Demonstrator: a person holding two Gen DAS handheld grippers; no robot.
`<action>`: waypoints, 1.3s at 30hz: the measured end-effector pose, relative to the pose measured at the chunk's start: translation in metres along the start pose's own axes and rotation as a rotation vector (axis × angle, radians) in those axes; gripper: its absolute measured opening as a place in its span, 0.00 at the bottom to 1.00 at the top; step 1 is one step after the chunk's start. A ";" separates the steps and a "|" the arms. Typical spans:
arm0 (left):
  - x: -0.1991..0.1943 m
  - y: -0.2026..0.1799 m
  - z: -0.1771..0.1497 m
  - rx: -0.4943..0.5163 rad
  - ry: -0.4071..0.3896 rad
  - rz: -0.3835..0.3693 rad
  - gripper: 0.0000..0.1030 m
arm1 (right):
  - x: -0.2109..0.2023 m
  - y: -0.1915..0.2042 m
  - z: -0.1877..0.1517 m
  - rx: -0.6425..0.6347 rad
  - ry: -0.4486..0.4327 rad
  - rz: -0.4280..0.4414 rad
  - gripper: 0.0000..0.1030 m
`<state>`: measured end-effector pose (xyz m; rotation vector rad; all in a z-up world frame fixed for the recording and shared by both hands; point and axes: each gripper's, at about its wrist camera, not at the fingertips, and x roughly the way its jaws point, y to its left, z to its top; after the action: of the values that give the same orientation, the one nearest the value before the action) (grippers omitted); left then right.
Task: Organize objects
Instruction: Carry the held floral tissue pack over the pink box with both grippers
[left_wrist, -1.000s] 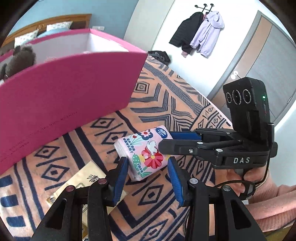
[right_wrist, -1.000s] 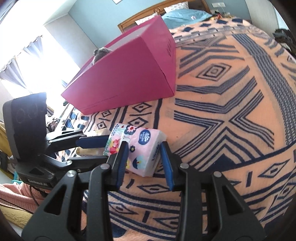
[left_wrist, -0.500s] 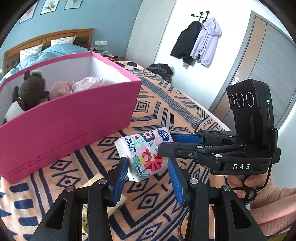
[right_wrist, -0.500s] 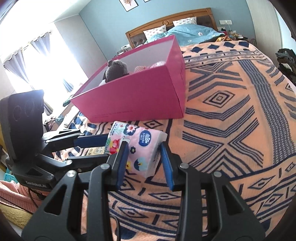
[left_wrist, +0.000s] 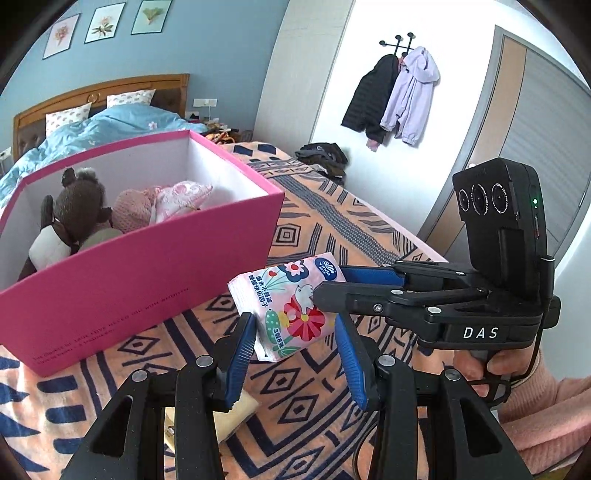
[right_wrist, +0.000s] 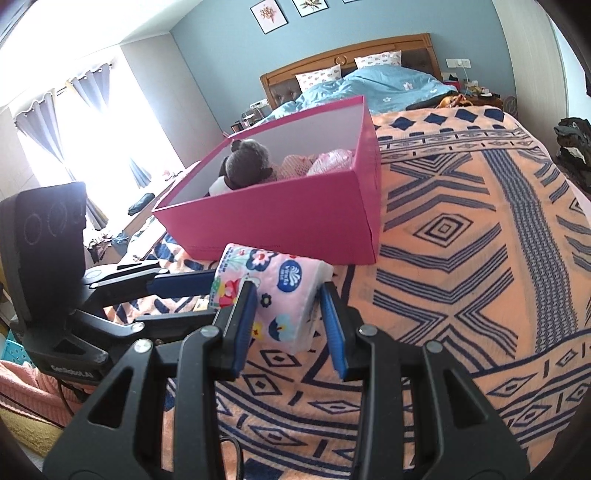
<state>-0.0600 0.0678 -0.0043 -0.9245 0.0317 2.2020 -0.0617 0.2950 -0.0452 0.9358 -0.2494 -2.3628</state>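
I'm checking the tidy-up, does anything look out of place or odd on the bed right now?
One thing: a flat yellowish packet lies loose on the orange and navy patterned blanket, outside the open pink cardboard box. The flowered pink tissue pack is tilted, clamped by both the left gripper and right gripper.

We see the tissue pack raised above the blanket, caught between the left tool from the near side and the right tool reaching in from the right. Behind and left of the pack the box sits on the blanket. In the box lie a plush bear at the left and soft items to its right. Below the left tool a flat packet lies on the blanket. Behind the box is a bed.
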 end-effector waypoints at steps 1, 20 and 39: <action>-0.001 0.000 0.001 0.000 -0.004 0.001 0.43 | -0.001 0.001 0.001 -0.002 -0.003 0.001 0.38; -0.018 0.002 0.023 0.015 -0.079 0.027 0.43 | -0.008 0.012 0.025 -0.045 -0.053 0.017 0.38; -0.025 0.004 0.038 0.016 -0.126 0.039 0.43 | -0.012 0.016 0.043 -0.069 -0.083 0.024 0.38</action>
<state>-0.0744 0.0602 0.0388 -0.7801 0.0083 2.2891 -0.0766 0.2867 -0.0009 0.7987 -0.2092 -2.3754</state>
